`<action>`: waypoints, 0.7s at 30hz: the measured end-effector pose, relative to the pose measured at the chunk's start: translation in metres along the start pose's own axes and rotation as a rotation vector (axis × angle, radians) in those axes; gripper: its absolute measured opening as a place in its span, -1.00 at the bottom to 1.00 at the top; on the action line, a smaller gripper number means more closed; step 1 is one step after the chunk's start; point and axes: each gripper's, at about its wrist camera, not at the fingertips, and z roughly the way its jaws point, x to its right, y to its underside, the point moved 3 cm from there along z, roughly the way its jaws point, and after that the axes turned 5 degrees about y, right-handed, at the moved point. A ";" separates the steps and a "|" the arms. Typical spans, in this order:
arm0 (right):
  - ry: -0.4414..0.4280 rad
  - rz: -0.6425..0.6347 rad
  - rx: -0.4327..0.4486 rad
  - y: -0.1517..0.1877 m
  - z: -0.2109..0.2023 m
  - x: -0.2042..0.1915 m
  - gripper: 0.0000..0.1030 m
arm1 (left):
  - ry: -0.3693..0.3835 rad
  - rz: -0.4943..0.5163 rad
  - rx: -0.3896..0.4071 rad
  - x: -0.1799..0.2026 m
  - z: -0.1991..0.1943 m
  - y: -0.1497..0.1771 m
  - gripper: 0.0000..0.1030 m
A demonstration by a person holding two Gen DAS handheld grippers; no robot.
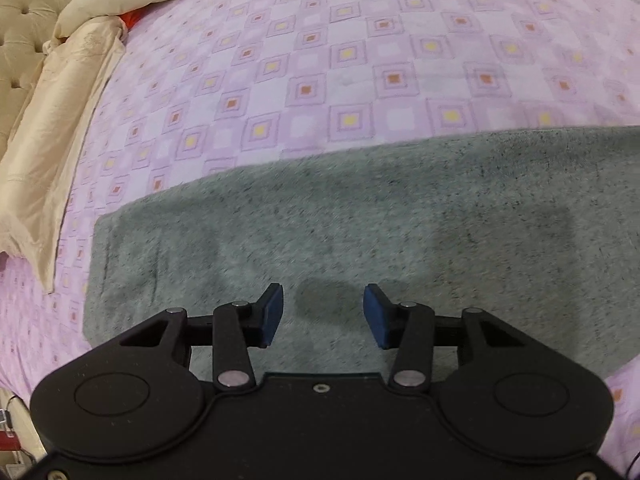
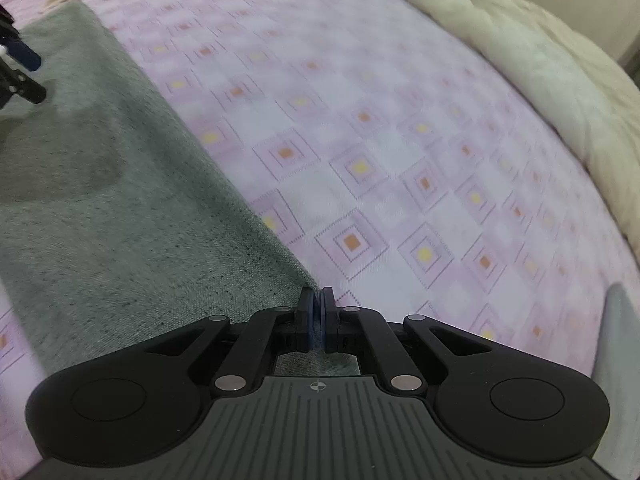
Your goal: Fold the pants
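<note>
A pair of grey-green, speckled knit pants (image 1: 360,232) lies flat as a long band across a bed covered by a pink-lilac sheet printed with nested squares with yellow and orange centres (image 1: 360,60). The left gripper (image 1: 323,316), black with blue pads, hangs over the middle of the band with its jaws spread apart and nothing between them; its shadow falls on the fabric just ahead of the pads. The right gripper (image 2: 317,316), of the same make, sits at the far edge of the pants (image 2: 120,208), where the cloth meets the sheet (image 2: 400,160), with its jaws pressed together and pinching a thin fold of the grey fabric that shows between the blue pads. From the right wrist view, the left gripper (image 2: 20,72) shows at the left margin above the cloth. A beige satin quilt (image 1: 60,120) is bunched beside a tufted beige headboard (image 1: 20,20), and a cream duvet (image 2: 540,60) lies heaped along the other side of the bed.
</note>
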 end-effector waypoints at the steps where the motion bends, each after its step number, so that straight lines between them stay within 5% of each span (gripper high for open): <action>1: 0.009 -0.005 0.002 0.000 0.003 -0.004 -0.89 | -0.001 0.005 -0.005 0.003 0.003 -0.003 0.06; 2: 0.020 0.007 0.015 -0.001 0.003 -0.005 -0.89 | -0.007 0.015 -0.008 0.006 0.007 -0.006 0.06; 4: 0.039 0.099 0.049 0.002 -0.008 0.002 -0.56 | -0.025 0.037 -0.021 0.011 0.017 -0.011 0.06; 7: 0.104 0.274 0.084 0.026 -0.033 0.022 -0.55 | -0.033 0.045 -0.058 0.013 0.031 -0.012 0.06; 12: 0.163 0.422 -0.059 0.091 -0.030 0.050 -0.55 | -0.037 0.061 -0.058 0.014 0.035 -0.015 0.06; 14: 0.186 0.559 -0.063 0.115 -0.027 0.068 -0.24 | -0.040 0.072 -0.056 0.014 0.035 -0.017 0.06; 16: 0.261 0.685 -0.097 0.123 -0.031 0.081 -0.22 | -0.042 0.075 -0.063 0.017 0.034 -0.019 0.06; 18: 0.262 0.758 -0.022 0.121 -0.050 0.078 -0.22 | -0.045 0.067 -0.069 0.016 0.026 -0.018 0.06; 21: 0.141 0.814 0.110 0.113 -0.079 0.048 -0.22 | -0.055 0.049 -0.037 0.008 0.009 -0.015 0.06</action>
